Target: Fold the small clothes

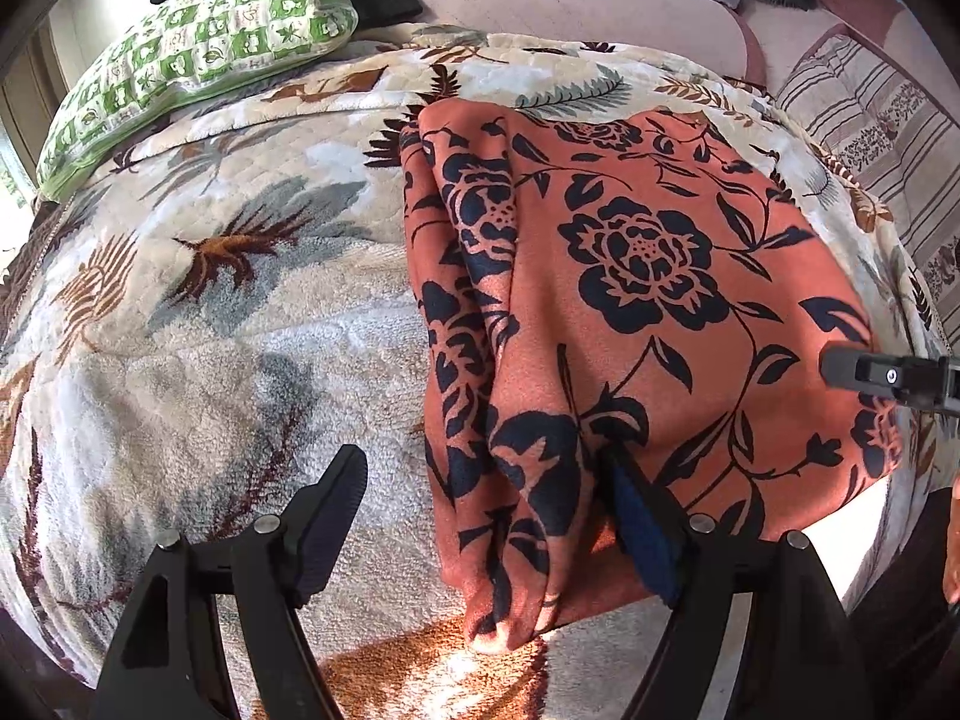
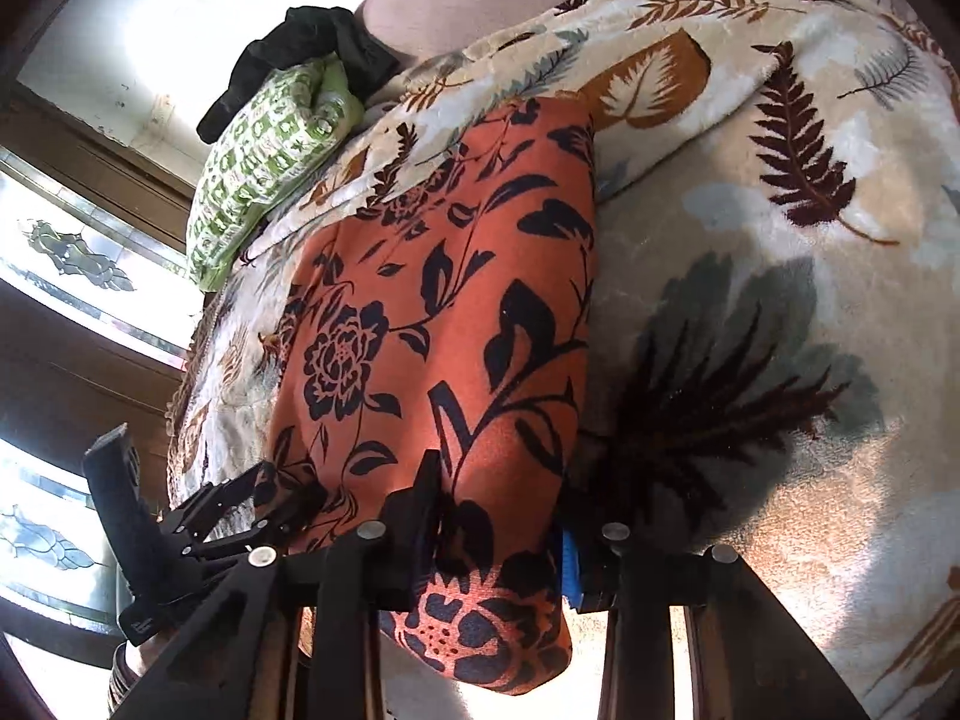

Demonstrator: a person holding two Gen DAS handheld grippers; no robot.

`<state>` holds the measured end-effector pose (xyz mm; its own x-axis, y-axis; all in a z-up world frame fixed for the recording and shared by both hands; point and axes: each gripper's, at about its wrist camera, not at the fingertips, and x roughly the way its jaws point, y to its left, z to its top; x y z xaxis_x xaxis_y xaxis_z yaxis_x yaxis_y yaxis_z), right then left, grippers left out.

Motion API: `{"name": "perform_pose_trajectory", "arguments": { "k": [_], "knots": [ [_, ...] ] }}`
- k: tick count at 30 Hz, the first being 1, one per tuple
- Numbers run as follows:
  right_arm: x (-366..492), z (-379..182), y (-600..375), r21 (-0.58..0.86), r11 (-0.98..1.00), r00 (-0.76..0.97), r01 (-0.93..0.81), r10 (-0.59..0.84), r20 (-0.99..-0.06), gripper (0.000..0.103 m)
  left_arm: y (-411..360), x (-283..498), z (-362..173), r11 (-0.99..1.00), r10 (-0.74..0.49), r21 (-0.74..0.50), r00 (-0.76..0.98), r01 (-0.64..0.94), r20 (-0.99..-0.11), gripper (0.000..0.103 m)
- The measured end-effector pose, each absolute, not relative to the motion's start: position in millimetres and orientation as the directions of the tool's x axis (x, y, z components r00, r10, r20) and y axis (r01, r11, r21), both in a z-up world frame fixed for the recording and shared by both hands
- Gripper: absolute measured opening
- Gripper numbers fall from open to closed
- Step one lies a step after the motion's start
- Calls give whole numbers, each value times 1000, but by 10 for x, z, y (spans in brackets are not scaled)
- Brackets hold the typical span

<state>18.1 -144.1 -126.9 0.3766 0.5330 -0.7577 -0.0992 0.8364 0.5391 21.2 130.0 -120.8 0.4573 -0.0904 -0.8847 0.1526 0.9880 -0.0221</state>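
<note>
Rust-orange cloth printed with dark navy roses, the garment lies part-folded on a plush leaf-patterned blanket spread over a bed, its left side bunched into loose lengthwise pleats.

The left hand-held gripper stands wide apart: one finger rests on bare blanket, the other is tucked against the garment's near edge, and nothing is pinched between them. The right hand-held gripper straddles the near hem, with cloth filling the gap between its fingers; whether it is actually clamping I cannot tell.

The likely trouble is the slippery pleats. If only the top layer gets pinched, lifting would drag it off the lower layers and undo the fold. The near hem also overhangs the bed edge, so a loose grasp could let the cloth slide off. A green checked pillow sits well clear.
</note>
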Motion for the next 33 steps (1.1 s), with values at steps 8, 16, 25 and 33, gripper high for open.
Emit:
{"name": "perform_pose_trajectory", "arguments": {
  "k": [8, 16, 25, 33],
  "knots": [
    [-138, -749, -1565, 496, 860, 558, -118, 471, -683, 66, 1377, 89, -814, 993, -71, -5, 550, 120, -832, 81],
    [95, -607, -1130, 556, 801, 509, -221, 581, -635, 70, 1531, 61, -738, 997, -48, -3, 564, 81, -824, 81],
    [271, -1047, -969, 606, 780, 397, -154, 610, -685, 81, 1642, 129, -823, 999, -35, -10, 545, 50, -837, 81],
    [289, -1159, -900, 602, 776, 384, -190, 623, -682, 85, 1698, 264, -883, 994, -111, -103, 516, 44, -849, 81]
  ]
}}
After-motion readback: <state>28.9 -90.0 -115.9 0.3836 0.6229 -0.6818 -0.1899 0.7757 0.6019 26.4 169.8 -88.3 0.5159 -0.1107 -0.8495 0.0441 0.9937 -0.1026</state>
